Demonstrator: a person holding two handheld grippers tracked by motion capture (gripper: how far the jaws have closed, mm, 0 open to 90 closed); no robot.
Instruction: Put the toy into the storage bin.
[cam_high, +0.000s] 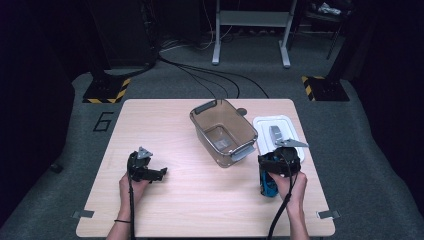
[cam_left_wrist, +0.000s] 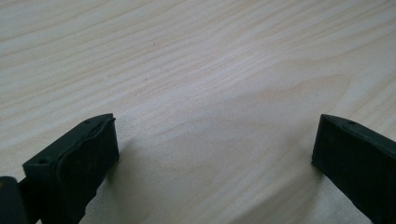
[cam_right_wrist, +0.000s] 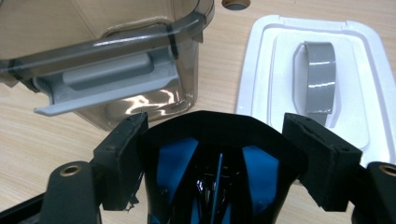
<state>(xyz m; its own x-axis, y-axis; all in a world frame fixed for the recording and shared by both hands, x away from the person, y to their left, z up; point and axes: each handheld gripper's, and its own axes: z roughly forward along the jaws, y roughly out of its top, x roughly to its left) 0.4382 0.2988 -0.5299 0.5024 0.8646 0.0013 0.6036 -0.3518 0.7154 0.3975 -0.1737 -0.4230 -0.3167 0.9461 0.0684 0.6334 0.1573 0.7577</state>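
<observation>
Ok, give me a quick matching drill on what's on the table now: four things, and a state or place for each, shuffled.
1. clear bin
2. white lid
3. black-and-blue bag
4. left gripper

a. between the right gripper's jaws
b. open over bare wood
c. flat, grey handle up
d. open-topped, mid-table

Pairs: 1-d, 2-c, 3-a, 4-b

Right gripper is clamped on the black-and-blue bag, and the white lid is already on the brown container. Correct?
Not quite. The white lid is off, lying flat on the table beside the open brown container, as the high view shows. The right gripper does clamp the black-and-blue bag.
</observation>
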